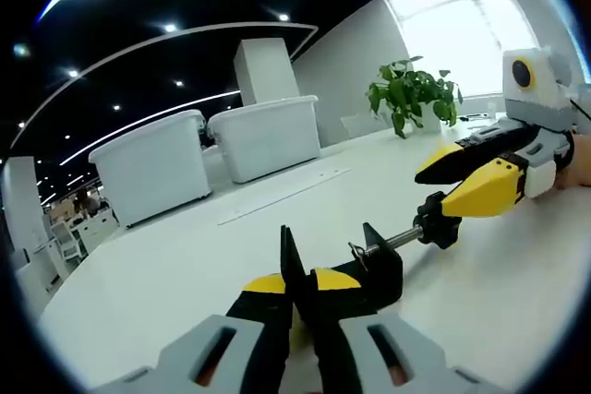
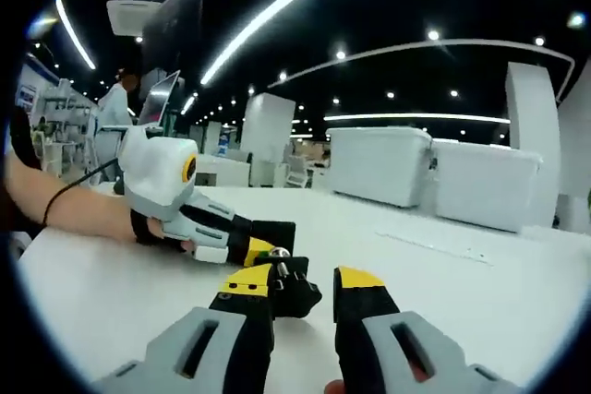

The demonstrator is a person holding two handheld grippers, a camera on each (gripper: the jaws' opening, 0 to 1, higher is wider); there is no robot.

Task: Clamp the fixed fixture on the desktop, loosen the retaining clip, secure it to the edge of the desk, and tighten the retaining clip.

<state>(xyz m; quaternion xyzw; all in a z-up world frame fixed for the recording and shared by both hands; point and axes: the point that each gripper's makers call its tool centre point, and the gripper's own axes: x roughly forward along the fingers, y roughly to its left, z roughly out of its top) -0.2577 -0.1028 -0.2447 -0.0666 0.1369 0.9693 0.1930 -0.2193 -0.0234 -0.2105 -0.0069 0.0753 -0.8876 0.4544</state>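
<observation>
A black clamp fixture [image 1: 369, 274] rests on the white desktop [image 1: 185, 265], and my left gripper [image 1: 303, 281] is shut on its upright frame. Its screw rod [image 1: 399, 239] runs right to a black knob [image 1: 439, 220]. My right gripper [image 1: 441, 189] comes in from the right, open, its yellow lower jaw just above the knob. In the right gripper view the knob [image 2: 294, 294] sits between my right gripper's [image 2: 303, 281] open jaws, against the left one, with a gap to the right one. The left gripper [image 2: 268, 244], held by a hand, is behind it.
Two white storage bins [image 1: 263, 136] stand at the back of the desk, with a potted plant [image 1: 411, 94] to their right by a bright window. The bins [image 2: 379, 165] also lie beyond the desktop [image 2: 462, 274]. A person [image 2: 115, 103] and a monitor [image 2: 175, 29] are far left.
</observation>
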